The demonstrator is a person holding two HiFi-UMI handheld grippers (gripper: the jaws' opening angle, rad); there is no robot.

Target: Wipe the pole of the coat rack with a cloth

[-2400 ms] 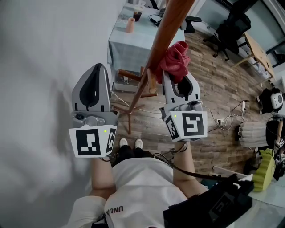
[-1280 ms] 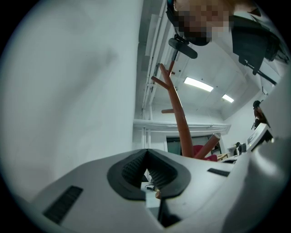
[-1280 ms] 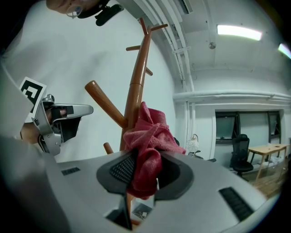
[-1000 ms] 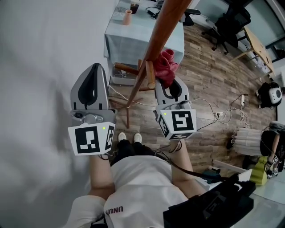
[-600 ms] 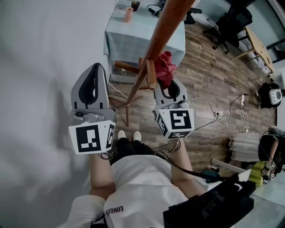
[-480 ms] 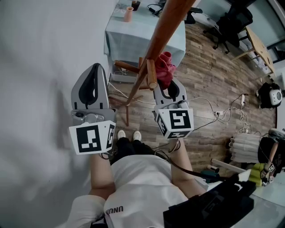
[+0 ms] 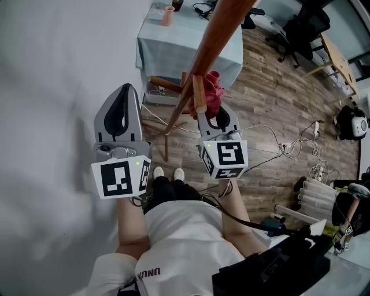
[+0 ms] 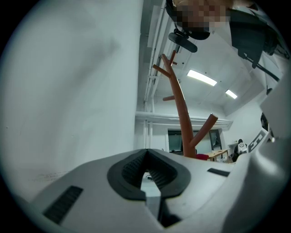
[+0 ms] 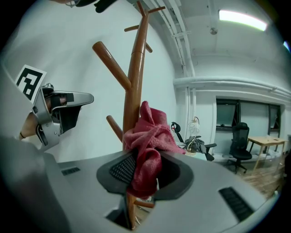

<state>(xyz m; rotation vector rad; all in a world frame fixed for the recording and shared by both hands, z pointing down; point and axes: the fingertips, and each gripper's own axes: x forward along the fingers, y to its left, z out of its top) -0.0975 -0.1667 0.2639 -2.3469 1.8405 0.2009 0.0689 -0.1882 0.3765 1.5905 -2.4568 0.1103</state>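
Nearest the camera, the person's white-shirted torso (image 7: 185, 243) fills the lower head view, with both forearms extended forward and upward. The left gripper (image 7: 123, 92) (image 8: 146, 151) is held upright beside the white wall (image 7: 52, 87), apart from the rack; its jaws are pressed together with nothing between them. The right gripper (image 7: 218, 113) (image 9: 145, 159) is raised at about the same height, a little farther forward, and points toward the rack. Its jaws pinch a crumpled red cloth (image 7: 215, 92) (image 9: 148, 141), which bulges out above the dark pads. The cloth rests against the right side of the reddish-brown wooden pole (image 7: 214, 40) (image 9: 134, 82) of the coat rack, next to a short angled wooden peg (image 7: 198, 95). In the right gripper view the pole rises past the cloth and further pegs branch off higher up. Beyond the rack's base lies a wood-plank floor (image 7: 272, 98), and farther off stands a table with a pale blue cover (image 7: 173, 46) bearing a pink cup (image 7: 168, 15).
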